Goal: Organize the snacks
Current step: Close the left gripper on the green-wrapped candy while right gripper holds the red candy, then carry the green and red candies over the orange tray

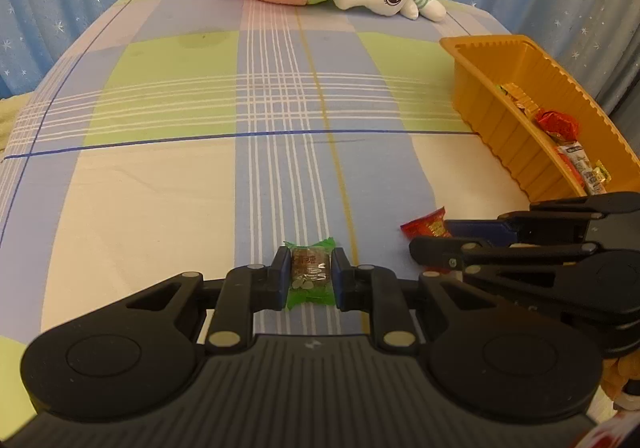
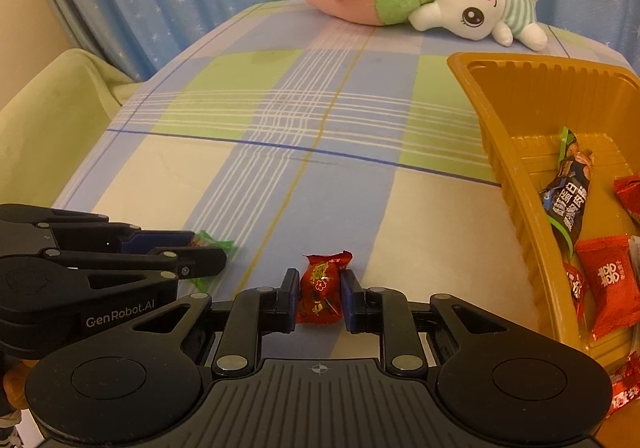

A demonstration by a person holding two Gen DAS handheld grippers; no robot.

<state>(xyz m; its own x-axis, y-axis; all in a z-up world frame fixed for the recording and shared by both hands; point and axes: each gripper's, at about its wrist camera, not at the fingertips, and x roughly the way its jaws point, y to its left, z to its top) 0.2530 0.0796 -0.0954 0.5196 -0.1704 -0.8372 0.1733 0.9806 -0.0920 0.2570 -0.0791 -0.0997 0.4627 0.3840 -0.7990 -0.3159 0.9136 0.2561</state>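
Checked bedsheet (image 1: 160, 188) under both my tongs. Yellow tray (image 2: 520, 184) sits at 3 o'clock of my right tongs, already holding several wrapped snacks; rigid ribbed walls, easy drop target. My left gripper (image 1: 311, 276) is pinching the green candy (image 1: 310, 280) across its middle, resting low on the sheet at 12 o'clock. My right gripper (image 2: 319, 294) is clamped on the red candy (image 2: 322, 288) the same way. Both candies look light, with crinkly slick wrappers and a firm core, so grip the body, not the twisted ends, which would likely slip.
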